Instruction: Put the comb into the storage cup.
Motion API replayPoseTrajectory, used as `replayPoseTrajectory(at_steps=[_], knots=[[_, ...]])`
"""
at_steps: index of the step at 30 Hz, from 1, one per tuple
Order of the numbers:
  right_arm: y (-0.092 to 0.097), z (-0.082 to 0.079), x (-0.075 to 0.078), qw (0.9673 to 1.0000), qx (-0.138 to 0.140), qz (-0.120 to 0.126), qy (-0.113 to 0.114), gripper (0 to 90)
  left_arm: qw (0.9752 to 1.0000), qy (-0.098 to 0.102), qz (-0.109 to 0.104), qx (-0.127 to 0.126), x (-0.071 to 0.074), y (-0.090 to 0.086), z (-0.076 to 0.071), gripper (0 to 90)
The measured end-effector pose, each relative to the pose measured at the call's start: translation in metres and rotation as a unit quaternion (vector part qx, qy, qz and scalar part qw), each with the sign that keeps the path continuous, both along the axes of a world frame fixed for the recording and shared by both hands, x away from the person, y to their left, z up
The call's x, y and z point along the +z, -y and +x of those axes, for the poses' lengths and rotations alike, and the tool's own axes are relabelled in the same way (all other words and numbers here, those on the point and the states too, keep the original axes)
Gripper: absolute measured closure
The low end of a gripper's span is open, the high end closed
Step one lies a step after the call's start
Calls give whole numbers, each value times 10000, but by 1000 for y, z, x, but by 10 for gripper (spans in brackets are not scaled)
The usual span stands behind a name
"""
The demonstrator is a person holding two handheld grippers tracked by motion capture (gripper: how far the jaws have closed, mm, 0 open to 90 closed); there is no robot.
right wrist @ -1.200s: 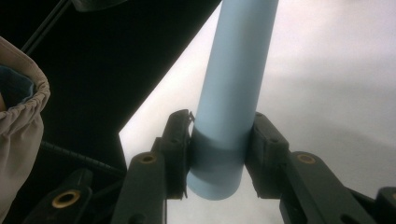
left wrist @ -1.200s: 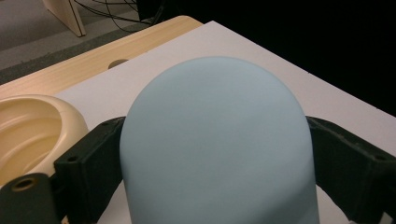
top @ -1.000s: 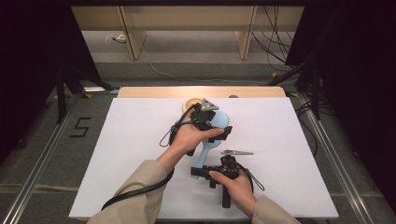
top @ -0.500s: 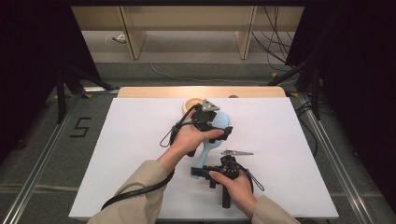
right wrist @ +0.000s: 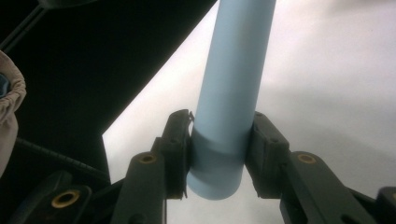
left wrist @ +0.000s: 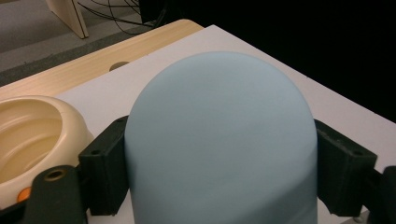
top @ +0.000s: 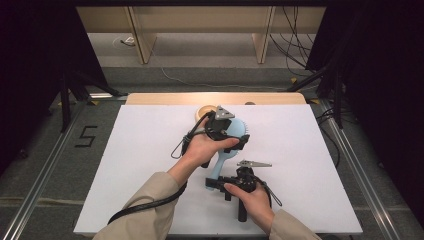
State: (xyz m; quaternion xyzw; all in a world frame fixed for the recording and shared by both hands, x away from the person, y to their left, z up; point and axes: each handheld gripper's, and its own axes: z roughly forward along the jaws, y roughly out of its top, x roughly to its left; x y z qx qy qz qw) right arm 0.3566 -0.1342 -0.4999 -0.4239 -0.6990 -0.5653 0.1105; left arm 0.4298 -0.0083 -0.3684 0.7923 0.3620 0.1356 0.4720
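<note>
While the high view places the pale blue plastic hairbrush [top: 227, 145] near the centre of the white table sheet [top: 140, 150], its rounded head pointing to about 1 o'clock and its handle to 7 o'clock, the hold on it is clear only from the 2 gripper views. The left gripper view shows the left gripper [left wrist: 219, 172] with its jaws spread wide, 1 pad against each side of the brush's smooth domed back; they have just closed a little further onto it. At 9 o'clock in that view sits a cream-coloured plastic bowl [left wrist: 32, 135], which the high view partly hides behind the left hand [top: 202, 147]. The right gripper view shows the right gripper [right wrist: 217, 149] clamped tight on the brush's round handle just short of its end. The high view sets the right hand [top: 250, 195] at 5 o'clock from the left.
</note>
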Motion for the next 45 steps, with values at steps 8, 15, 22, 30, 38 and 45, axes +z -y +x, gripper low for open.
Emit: replayPoseTrajectory(at_steps=[8, 15, 22, 30, 38, 45], knots=[[1, 0, 0, 9998, -119, -57, 128, 634, 9999, 74, -67, 29, 2, -2, -1, 187], [2, 1, 0, 9994, -260, -150, 199, 600, 9997, 180, -141, 0, 4, -4, -4, 188], [4, 3, 0, 9985, -369, -261, 299, 553, 9992, 312, -243, 2, 6, -7, -7, 188], [6, 5, 2, 9965, -520, -471, 455, 467, 9984, 414, -371, 42, 7, -11, -10, 189], [7, 6, 5, 9938, -666, -608, 644, 378, 9971, 541, -512, 167, 9, -16, -11, 190], [8, 7, 10, 9880, -777, -855, 1025, 229, 9953, 715, -570, 319, 11, -21, -11, 191]])
